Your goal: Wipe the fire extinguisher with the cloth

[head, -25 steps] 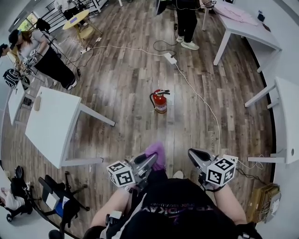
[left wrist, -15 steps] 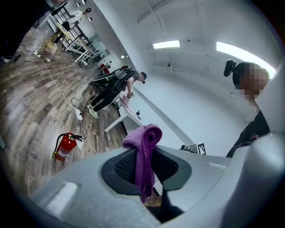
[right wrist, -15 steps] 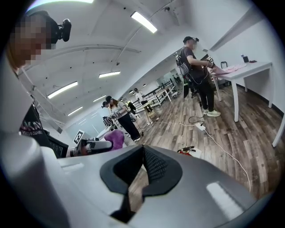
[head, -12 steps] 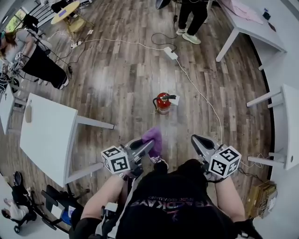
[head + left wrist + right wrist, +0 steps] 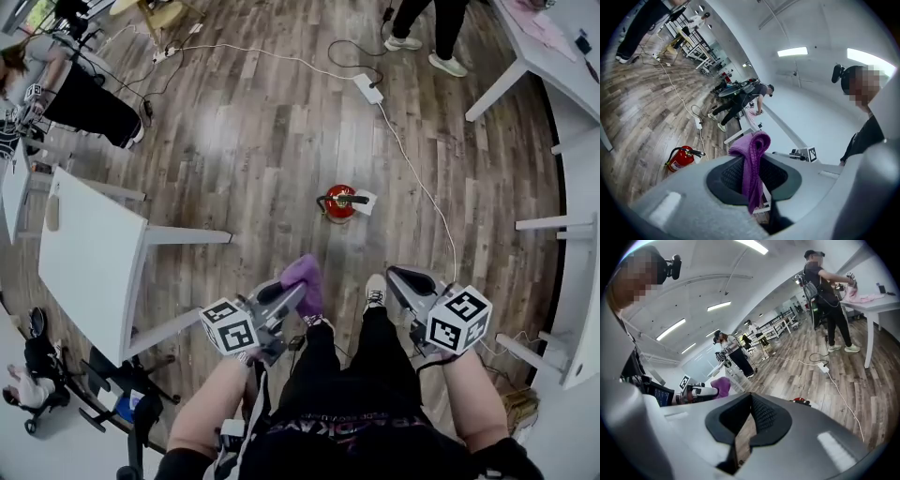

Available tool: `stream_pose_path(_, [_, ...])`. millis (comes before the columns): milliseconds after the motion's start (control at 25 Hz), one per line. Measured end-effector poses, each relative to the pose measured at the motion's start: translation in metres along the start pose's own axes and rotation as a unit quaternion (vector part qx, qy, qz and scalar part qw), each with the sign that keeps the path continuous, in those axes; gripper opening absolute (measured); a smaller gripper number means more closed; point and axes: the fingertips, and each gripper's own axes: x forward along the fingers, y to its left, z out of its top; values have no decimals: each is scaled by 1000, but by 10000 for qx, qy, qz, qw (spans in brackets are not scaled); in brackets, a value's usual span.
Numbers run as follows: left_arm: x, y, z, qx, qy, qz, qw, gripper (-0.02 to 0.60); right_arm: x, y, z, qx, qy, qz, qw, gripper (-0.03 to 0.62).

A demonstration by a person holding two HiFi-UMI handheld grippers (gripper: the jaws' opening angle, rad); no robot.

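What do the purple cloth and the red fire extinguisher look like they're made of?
Purple cloth: soft fabric, perhaps microfibre; matte, ribbed texture, folds limply. Fire extinguisher: likely painted metal cylinder, glossy red with a sheen; its black hose and handle look like rubber or plastic.

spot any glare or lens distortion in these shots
Head view: the fisheye bows the white table edges, and a pale sheen lies on the wooden plank floor. Left gripper view: black corners, and the bright ceiling light strips wash out. Right gripper view: same round vignette, and straight lines curve.
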Motion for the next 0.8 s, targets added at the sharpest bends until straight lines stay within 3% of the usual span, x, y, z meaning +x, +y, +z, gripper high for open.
stream_pose_path(200, [41, 38, -11, -152, -238, 174, 9995, 63, 34, -64, -2, -91, 469, 370, 9982, 5])
stream_pose_path(320, [69, 77, -29, -129, -108, 246, 9996, 63, 57, -94, -9, -243, 749, 516, 9956, 5])
stream_pose_path(640, [139, 217, -59, -52, 118, 353, 9993, 63, 117, -159, -44, -573, 984, 596, 9917, 5])
stream_pose_path(800, [166, 298, -65, -239, -359, 450, 9981, 63, 150, -198, -80, -758, 1017, 472, 9908, 5])
